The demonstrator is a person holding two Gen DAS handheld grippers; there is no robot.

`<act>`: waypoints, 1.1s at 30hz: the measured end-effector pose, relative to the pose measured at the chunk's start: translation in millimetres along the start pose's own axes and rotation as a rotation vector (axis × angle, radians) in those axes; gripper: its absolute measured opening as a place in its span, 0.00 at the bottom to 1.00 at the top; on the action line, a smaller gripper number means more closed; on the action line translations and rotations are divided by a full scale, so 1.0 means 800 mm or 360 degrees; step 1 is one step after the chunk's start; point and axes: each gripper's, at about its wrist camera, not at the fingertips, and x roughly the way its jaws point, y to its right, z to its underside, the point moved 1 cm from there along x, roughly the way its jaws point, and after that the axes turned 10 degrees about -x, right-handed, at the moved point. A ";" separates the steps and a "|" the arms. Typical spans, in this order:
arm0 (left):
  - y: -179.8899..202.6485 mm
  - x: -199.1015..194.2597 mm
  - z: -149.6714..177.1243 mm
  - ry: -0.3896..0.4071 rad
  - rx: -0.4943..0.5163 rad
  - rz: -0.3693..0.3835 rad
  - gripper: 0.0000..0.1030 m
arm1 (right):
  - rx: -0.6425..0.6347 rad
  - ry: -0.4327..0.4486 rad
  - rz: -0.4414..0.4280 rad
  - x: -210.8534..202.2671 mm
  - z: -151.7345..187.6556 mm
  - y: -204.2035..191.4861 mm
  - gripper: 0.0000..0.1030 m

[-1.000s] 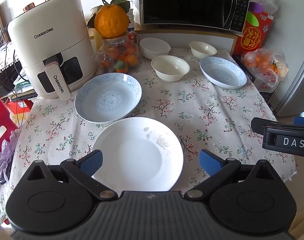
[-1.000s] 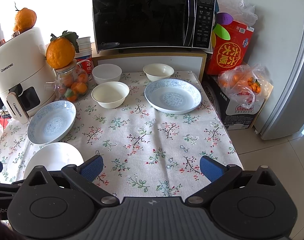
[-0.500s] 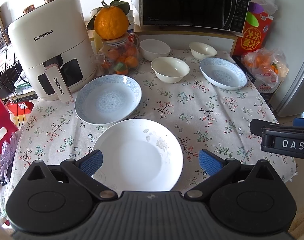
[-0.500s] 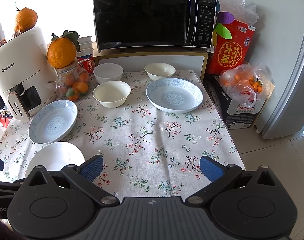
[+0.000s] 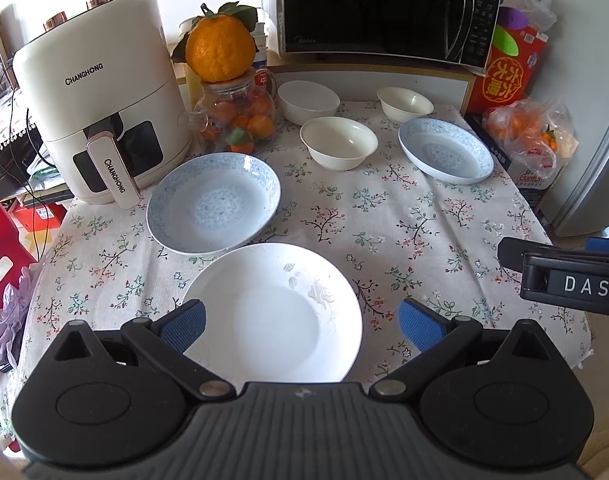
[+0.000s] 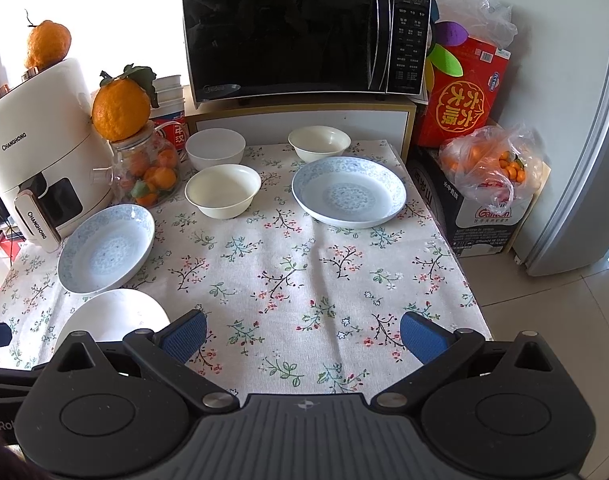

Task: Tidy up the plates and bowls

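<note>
White plate (image 5: 272,312) sits under my left gripper (image 5: 300,322), jaws wide, nothing held. Right gripper (image 6: 302,334) likewise wide, empty. Sorting not started, I judge; next: close on that plate's rim.

Black plastic left gripper (image 5: 300,322) across the bottom of frame: ribbed grey centre block, two rounded discs, silver pivot screws, blue textured fingers (image 5: 183,325). Same build on the right gripper (image 6: 303,336); white "DAS" lettering at right edge in the left wrist view.
</note>
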 end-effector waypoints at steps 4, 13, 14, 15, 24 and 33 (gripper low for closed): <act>0.006 0.002 -0.013 0.0013 -0.0002 0.0000 1.00 | 0.0008 -0.0005 0.0001 0.002 -0.014 0.007 0.97; 0.030 0.019 -0.058 0.0104 0.0059 -0.0053 1.00 | 0.0057 -0.0046 0.0045 0.025 -0.062 0.040 0.97; 0.031 0.022 -0.062 0.0104 0.0059 -0.0053 1.00 | 0.0062 -0.0057 0.0048 0.030 -0.067 0.044 0.97; 0.033 0.025 -0.066 0.0104 0.0063 -0.0051 1.00 | 0.0072 -0.0066 0.0057 0.034 -0.073 0.047 0.97; 0.067 0.058 -0.110 0.0104 0.0185 0.0002 1.00 | 0.0235 -0.0170 0.0057 0.093 -0.114 0.088 0.97; 0.118 0.130 -0.161 0.0066 0.0416 0.0094 1.00 | 0.0489 -0.0285 0.0063 0.173 -0.131 0.148 0.97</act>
